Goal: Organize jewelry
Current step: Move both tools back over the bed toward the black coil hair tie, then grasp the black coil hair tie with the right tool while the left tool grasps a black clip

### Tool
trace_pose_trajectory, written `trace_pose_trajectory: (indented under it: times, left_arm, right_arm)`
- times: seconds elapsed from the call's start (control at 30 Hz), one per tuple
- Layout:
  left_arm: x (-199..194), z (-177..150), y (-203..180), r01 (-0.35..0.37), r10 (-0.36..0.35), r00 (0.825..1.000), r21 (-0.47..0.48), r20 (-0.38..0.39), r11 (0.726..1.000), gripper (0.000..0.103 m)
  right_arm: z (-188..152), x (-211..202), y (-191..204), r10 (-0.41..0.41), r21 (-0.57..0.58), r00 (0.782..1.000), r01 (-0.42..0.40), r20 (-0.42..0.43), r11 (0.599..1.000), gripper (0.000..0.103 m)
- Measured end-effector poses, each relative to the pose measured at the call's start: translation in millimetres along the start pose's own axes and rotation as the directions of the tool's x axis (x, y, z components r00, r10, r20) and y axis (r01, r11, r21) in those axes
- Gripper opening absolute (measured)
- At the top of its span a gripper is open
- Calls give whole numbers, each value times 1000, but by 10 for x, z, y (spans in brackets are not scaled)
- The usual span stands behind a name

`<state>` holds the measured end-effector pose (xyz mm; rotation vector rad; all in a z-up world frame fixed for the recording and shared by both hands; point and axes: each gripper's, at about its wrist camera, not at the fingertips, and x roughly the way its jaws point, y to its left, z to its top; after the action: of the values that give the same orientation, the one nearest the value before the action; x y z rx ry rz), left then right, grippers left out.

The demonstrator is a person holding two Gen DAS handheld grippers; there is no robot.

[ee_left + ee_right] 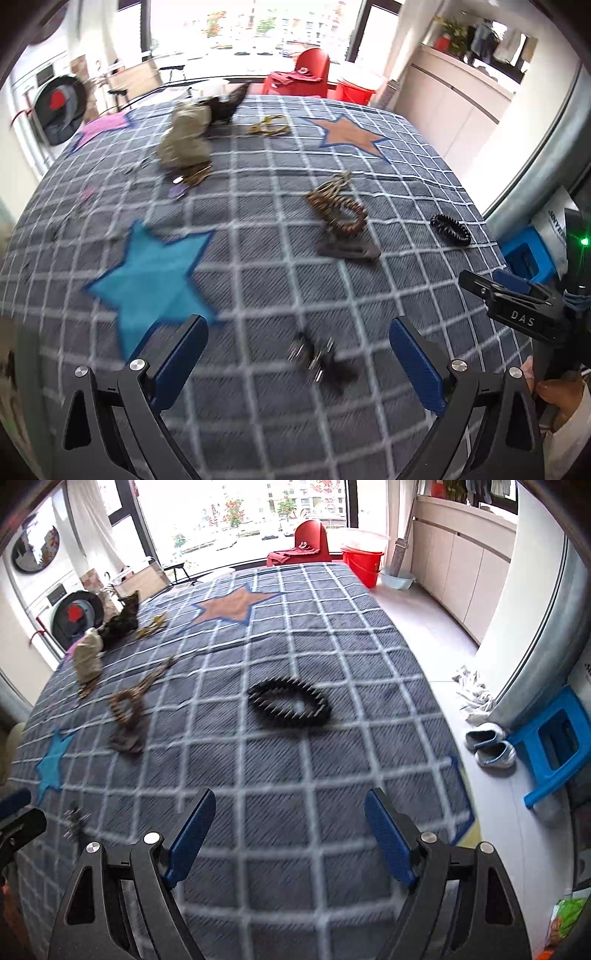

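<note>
Jaws spread wide and empty on both grippers above a checked star-patterned blanket (332,657) facing a bright window (240,517).

black coil bracelet (289,705), beaded bracelets (338,210), flat on checked blanket (332,646)

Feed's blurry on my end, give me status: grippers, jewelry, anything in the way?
Left gripper open, empty, over small dark clip. Right gripper open, empty, black coil bracelet ahead on the checked cover. Path clear.
</note>
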<state>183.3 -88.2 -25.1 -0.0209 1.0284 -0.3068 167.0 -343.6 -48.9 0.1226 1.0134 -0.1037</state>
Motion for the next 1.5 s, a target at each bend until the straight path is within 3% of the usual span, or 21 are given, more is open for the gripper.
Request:
trace_pose_trajectory:
  times: [0.23,0.47,0.6,0.7,0.73,0.77,0.9,0.93,0.97,1.17,1.23,1.5]
  left_arm:
    - [420,229,-264,-33,34,999,68,-8,997,100]
    - [676,353,-385,-53,54,998,88,-19,995,100]
    - [690,348,-458,-96,97,995,122,3,988,87]
    - [657,348,-501,-85,84,996,135,13,987,67]
    - [649,347,-514,-83,81,997,138,14,987,60]
    - [642,343,-525,-83,82,997,143,14,986,60]
    - [615,296,-533,-77,75,997,148,16,986,60]
    - [605,283,-532,-74,73,997,149,16,986,60]
    - [595,269,-531,-73,71,997,150,14,986,60]
    - [433,158,-513,-67,64,998,154,25,986,60]
    - [346,110,-504,-64,60,998,154,30,986,60]
    - [-57,-127,-500,-60,48,996,169,69,984,60]
  right_arm:
    - [214,229,21,-35,-90,999,38,30,995,85]
    - [382,351,88,-9,-129,998,17,61,992,85]
    - [381,362,131,-1,-139,997,11,74,990,84]
    - [348,323,158,5,-150,996,8,87,989,75]
    - [341,306,170,7,-153,996,7,90,988,64]
    - [334,293,179,9,-156,996,5,90,988,55]
    - [270,241,224,12,-170,996,4,91,985,46]
    - [249,222,232,15,-173,996,1,93,985,34]
    - [227,200,239,12,-173,996,4,92,985,30]
    - [113,59,200,49,-126,995,-39,83,991,21]
    - [68,-29,188,71,-110,994,-61,89,992,11]
    - [-134,-205,218,111,-91,991,-104,70,990,11]
